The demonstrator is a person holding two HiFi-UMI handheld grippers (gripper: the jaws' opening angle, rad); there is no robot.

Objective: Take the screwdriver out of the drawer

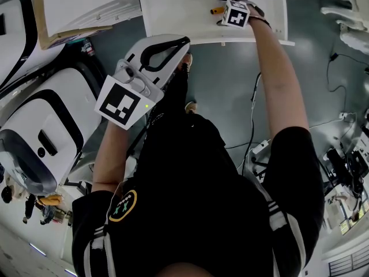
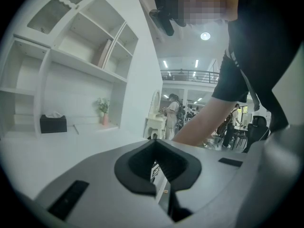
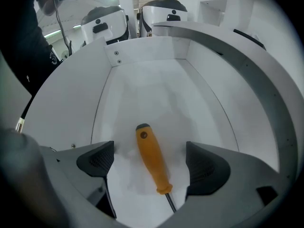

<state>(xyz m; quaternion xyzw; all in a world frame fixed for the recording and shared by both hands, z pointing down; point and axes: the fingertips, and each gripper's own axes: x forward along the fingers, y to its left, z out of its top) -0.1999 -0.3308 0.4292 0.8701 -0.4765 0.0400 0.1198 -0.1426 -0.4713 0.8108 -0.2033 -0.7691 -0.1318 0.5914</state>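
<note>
A screwdriver [image 3: 152, 158] with an orange handle lies on the floor of the open white drawer [image 3: 142, 80], its metal shaft pointing toward the camera. My right gripper [image 3: 149, 163] points steeply down into the drawer and is open. Its dark pads [image 3: 97, 161] stand either side of the handle, with gaps on both sides. In the head view the orange handle [image 1: 217, 10] shows beside the right gripper [image 1: 223, 7] at the drawer [image 1: 173, 16]. My left gripper [image 1: 183, 44] is held out level in front of the body, shut [image 2: 156, 144], with nothing in it.
White rounded machines [image 1: 40, 137] stand at the left. Cables [image 1: 340, 120] run over the grey floor at the right. The left gripper view shows white shelves with a black tissue box [image 2: 53, 123], a small vase [image 2: 103, 113], and people in the far hall.
</note>
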